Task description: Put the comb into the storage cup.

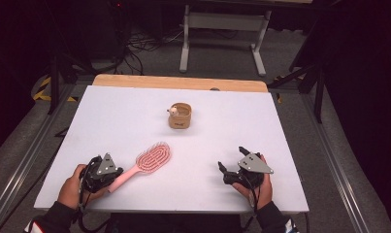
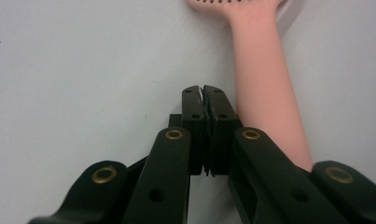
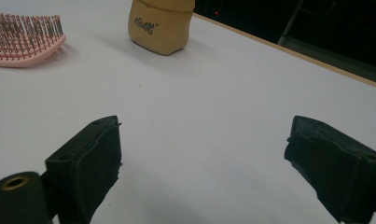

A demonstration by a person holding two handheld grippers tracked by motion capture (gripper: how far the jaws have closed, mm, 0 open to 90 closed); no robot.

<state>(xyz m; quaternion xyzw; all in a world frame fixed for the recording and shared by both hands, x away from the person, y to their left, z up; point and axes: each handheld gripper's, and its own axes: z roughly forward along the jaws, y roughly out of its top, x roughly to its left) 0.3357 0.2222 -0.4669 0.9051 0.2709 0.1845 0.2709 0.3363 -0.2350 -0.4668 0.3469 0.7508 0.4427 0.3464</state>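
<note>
Left gripper (image 2: 203, 88) lay clenched, empty, beside the brush (image 2: 265, 93) handle; right gripper (image 3: 202, 144) gaped, holding nothing

Pink brush (image 1: 152, 160) at lower left of the high view, pale pink handle, darker bristles. Tan cup (image 1: 180, 115) at centre, dark lettering on its side. White tabletop (image 1: 135, 116) with a wood-coloured far edge. Both hand-held grippers, left (image 1: 116, 174) and right (image 1: 232, 164), black with grey plates.

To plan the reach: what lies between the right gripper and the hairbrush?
Nothing: bare white table between right gripper and pink hairbrush, in the right gripper view.
</note>
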